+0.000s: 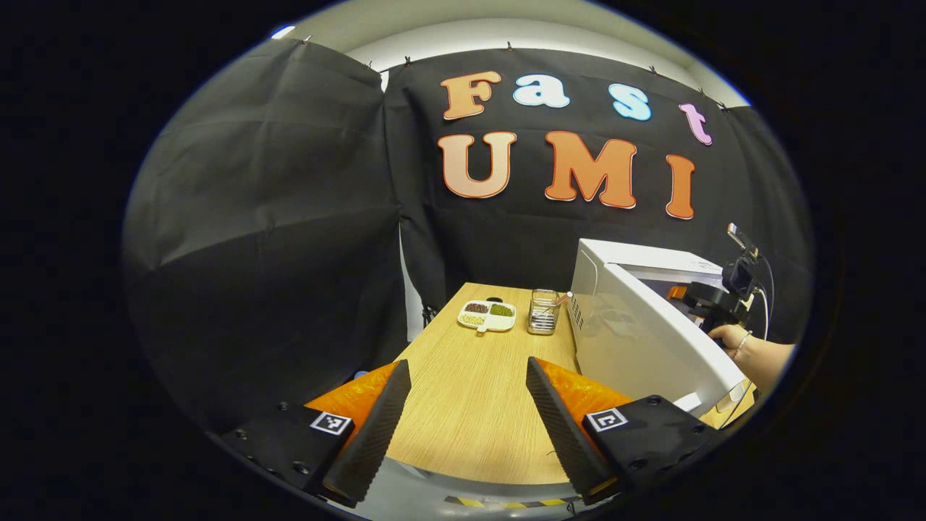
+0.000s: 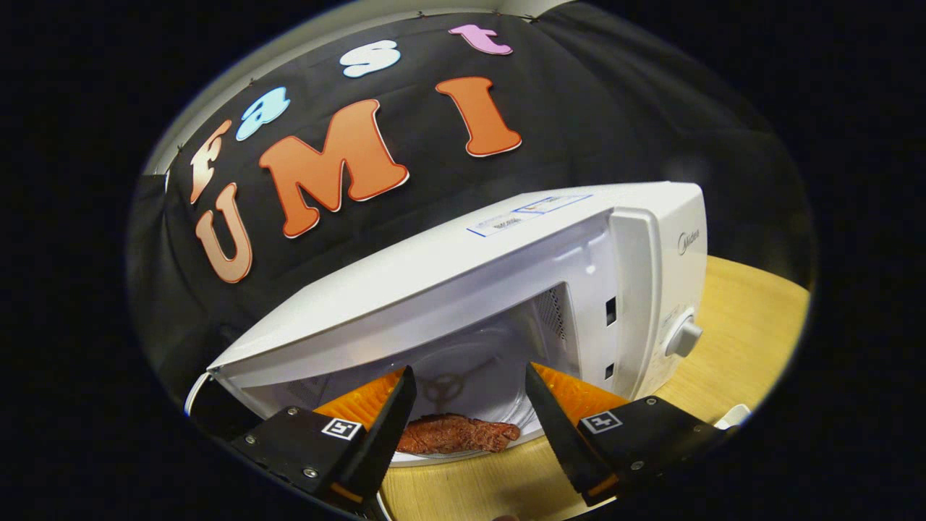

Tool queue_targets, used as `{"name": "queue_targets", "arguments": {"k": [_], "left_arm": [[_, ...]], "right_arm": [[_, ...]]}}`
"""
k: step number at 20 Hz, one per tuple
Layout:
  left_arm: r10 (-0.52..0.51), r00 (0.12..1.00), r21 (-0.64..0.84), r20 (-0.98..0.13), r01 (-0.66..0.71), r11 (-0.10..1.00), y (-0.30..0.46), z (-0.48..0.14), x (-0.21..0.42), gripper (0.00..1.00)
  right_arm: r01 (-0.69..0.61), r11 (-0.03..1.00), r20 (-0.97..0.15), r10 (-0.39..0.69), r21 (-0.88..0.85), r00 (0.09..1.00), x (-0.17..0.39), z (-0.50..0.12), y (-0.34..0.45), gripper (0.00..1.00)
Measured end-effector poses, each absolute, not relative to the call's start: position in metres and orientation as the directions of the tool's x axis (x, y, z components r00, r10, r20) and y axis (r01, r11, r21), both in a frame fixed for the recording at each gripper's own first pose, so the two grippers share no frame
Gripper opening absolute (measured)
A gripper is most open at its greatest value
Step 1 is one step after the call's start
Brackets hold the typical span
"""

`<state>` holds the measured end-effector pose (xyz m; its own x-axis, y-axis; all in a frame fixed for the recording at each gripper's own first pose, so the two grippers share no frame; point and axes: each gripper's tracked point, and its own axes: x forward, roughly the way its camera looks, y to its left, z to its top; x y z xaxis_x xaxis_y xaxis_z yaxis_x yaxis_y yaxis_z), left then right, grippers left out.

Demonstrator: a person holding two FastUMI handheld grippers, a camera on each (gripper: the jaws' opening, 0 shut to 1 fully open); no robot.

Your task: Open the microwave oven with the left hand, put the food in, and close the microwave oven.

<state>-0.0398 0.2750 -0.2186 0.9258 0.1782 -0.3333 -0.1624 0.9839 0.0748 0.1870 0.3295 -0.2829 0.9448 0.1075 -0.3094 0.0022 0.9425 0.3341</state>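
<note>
At lower centre of the right gripper view, the steak (image 2: 457,434) lies on a white plate (image 2: 441,456) at the microwave oven (image 2: 506,289) mouth, between the right gripper (image 2: 469,405) fingers, spread wide and empty. Meat looks floppy, greasy; better to grip the stiff plate rim. The left gripper (image 1: 466,405) gapes empty over the table (image 1: 470,405).

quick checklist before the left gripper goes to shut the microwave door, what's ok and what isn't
1. Door swung open: ok.
2. Food on the plate at the front of the microwave cavity: ok; whether it sits fully past the door line, cannot tell.
3. Right gripper has let go, jaws open and holding nothing: ok.
4. Right gripper clear of the opening: not ok, it sits right at the mouth.
5. Left gripper free, jaws open and empty: ok.
6. Left gripper lined up on the door: not ok, it points along the table beside it.
</note>
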Motion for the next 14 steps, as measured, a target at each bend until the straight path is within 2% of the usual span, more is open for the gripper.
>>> {"name": "queue_targets", "arguments": {"k": [1,2,4,7,8,9,10,11,12,13,14], "left_arm": [[0.171,0.929,0.073,-0.329,-0.156,0.985,0.272,-0.218,-0.039,1.0],[0.163,0.932,0.071,-0.325,-0.148,0.986,0.268,-0.218,-0.038,0.96],[0.145,0.94,0.068,-0.307,-0.13,0.989,0.262,-0.212,-0.039,1.0],[0.121,0.949,0.065,-0.29,-0.107,0.992,0.256,-0.206,-0.041,1.0],[0.113,0.951,0.065,-0.287,-0.098,0.993,0.255,-0.207,-0.042,0.96],[0.108,0.953,0.066,-0.285,-0.093,0.994,0.254,-0.206,-0.042,1.0],[0.098,0.954,0.064,-0.283,-0.084,0.994,0.253,-0.207,-0.044,0.96],[0.077,0.955,0.059,-0.287,-0.063,0.996,0.249,-0.21,-0.044,0.96],[0.058,0.954,0.057,-0.293,-0.043,0.997,0.245,-0.213,-0.044,1.0],[0.044,0.952,0.058,-0.302,-0.027,0.998,0.243,-0.217,-0.044,0.96],[0.028,0.95,0.056,-0.31,-0.011,0.998,0.241,-0.222,-0.043,0.96]], "right_arm": [[-0.019,0.952,-0.306,0.117,0.305,0.945,0.178,-0.276,0.327,0.94],[-0.04,0.96,-0.303,0.127,0.277,0.944,0.168,-0.269,0.323,0.94],[-0.089,0.968,-0.301,0.16,0.234,0.94,0.148,-0.254,0.314,0.94],[-0.14,0.98,-0.28,0.175,0.14,0.944,0.123,-0.223,0.289,0.95],[-0.147,0.982,-0.266,0.173,0.116,0.948,0.116,-0.209,0.277,0.95],[-0.153,0.984,-0.254,0.172,0.096,0.952,0.11,-0.196,0.267,0.94],[-0.161,0.984,-0.244,0.176,0.081,0.954,0.103,-0.183,0.256,0.95],[-0.167,0.983,-0.234,0.18,0.074,0.956,0.097,-0.172,0.245,0.95],[-0.165,0.984,-0.225,0.177,0.071,0.958,0.09,-0.16,0.233,0.95],[-0.159,0.985,-0.216,0.17,0.068,0.961,0.085,-0.149,0.218,0.95],[-0.15,0.987,-0.21,0.16,0.061,0.964,0.08,-0.14,0.206,0.95]]}}
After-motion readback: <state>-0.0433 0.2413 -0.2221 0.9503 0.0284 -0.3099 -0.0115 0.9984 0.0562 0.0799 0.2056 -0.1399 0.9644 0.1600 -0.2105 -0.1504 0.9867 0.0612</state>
